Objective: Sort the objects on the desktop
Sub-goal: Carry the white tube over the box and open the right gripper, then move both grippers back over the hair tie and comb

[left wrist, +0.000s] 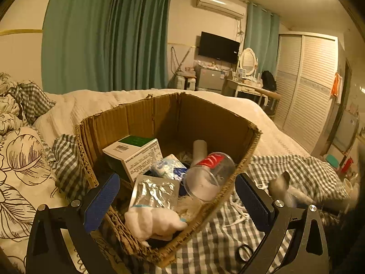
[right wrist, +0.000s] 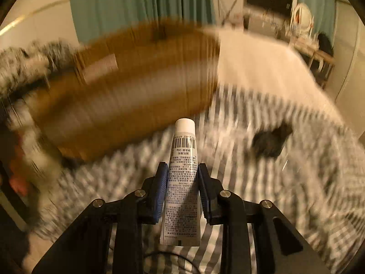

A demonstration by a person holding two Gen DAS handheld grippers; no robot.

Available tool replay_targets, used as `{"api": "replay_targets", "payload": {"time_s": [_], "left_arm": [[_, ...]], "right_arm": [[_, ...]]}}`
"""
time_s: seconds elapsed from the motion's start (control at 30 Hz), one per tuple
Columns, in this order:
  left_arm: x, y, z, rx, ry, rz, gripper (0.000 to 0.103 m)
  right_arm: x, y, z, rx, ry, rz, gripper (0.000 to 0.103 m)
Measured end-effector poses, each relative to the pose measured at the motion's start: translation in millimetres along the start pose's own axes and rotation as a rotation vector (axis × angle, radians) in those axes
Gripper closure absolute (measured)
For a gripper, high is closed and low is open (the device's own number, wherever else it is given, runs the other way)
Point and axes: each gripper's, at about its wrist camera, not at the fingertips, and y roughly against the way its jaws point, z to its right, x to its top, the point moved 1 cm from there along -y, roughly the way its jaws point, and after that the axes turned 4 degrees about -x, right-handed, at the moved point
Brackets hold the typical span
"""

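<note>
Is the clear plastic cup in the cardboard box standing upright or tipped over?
Tipped over: the clear plastic cup lies on its side, mouth toward the camera.

A home bedroom is shown. A bed (left wrist: 228, 105) is covered with a cream blanket (left wrist: 95, 105) and checked sheet (left wrist: 296, 171). Teal curtains (left wrist: 102, 36) are hung along the wall, where a TV (left wrist: 218, 47) and air conditioner (left wrist: 220, 4) are mounted. A dressing table (left wrist: 248, 88) with oval mirror (left wrist: 247, 61) is set beside a louvred wardrobe (left wrist: 305, 80).
</note>
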Motion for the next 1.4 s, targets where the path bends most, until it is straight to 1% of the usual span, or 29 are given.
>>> {"api": "replay_targets", "payload": {"time_s": [0.07,0.1,0.13,0.2,0.27,0.33,0.4,0.5,0.53,0.57,0.6,0.63,0.67,0.7,0.77,0.83,0.9,0.97,1.07,1.13,1.2,1.27,1.4], "left_arm": [[1,4,2,-0.004,0.009,-0.014,0.0],[2,6,2,-0.004,0.016,-0.016,0.0],[1,8,3,-0.006,0.018,-0.012,0.0],[1,8,6,0.006,0.003,-0.009,0.0],[-1,4,6,0.026,-0.01,-0.023,0.0],[-2,0,4,0.024,-0.003,-0.031,0.0],[-3,-2,0,0.022,0.011,-0.038,0.0],[-4,-5,-3,0.025,0.014,-0.04,0.0],[-5,-5,-2,0.025,0.01,-0.038,0.0],[-5,-5,-2,0.026,0.008,-0.038,0.0],[-5,-5,-1,0.026,0.005,-0.037,0.0],[-6,-5,-1,0.024,0.003,-0.038,0.0],[-6,-5,0,0.02,0.004,-0.038,0.0],[-6,-5,1,0.021,0.003,-0.036,0.0],[-6,-4,4,0.015,-0.003,-0.039,0.0],[-6,2,10,-0.003,-0.009,-0.035,0.0],[-6,9,19,-0.034,-0.017,-0.024,0.0],[-10,16,33,-0.078,-0.03,-0.022,0.0],[-25,22,60,-0.163,-0.055,-0.029,0.0],[-40,17,80,-0.215,-0.083,-0.064,0.0],[-55,8,94,-0.242,-0.103,-0.105,0.0],[-70,-7,104,-0.222,-0.134,-0.148,0.0],[-99,-43,116,-0.139,-0.221,-0.218,0.0]], "right_arm": [[33,20,-7,0.052,-0.001,0.094,0.077],[45,25,-11,0.078,0.004,0.119,0.077],[64,30,-18,0.116,0.011,0.161,0.077],[90,28,-27,0.167,0.029,0.199,0.077],[109,18,-40,0.182,0.059,0.215,0.077],[121,7,-50,0.191,0.074,0.215,0.077],[131,-3,-57,0.216,0.06,0.207,0.077],[131,-24,-59,0.215,0.028,0.198,0.076],[132,-27,-58,0.217,0.013,0.198,0.071],[132,-28,-53,0.218,-0.012,0.202,0.05],[130,-27,-49,0.217,-0.032,0.214,0.039],[129,-22,-44,0.217,-0.05,0.231,0.031],[125,-16,-40,0.218,-0.061,0.247,0.031],[122,-9,-35,0.201,-0.064,0.26,0.031],[109,11,-22,0.125,-0.06,0.297,0.031],[91,28,-12,0.052,-0.042,0.306,0.031],[66,47,4,-0.03,-0.02,0.285,0.031],[36,61,21,-0.118,-0.005,0.239,0.03],[-6,78,50,-0.226,-0.018,0.189,0.03],[-30,87,72,-0.286,-0.05,0.18,0.03],[-49,89,93,-0.308,-0.094,0.162,0.03],[-58,82,118,-0.318,-0.129,0.132,0.03],[-67,53,139,-0.309,-0.154,0.086,0.03]]}}
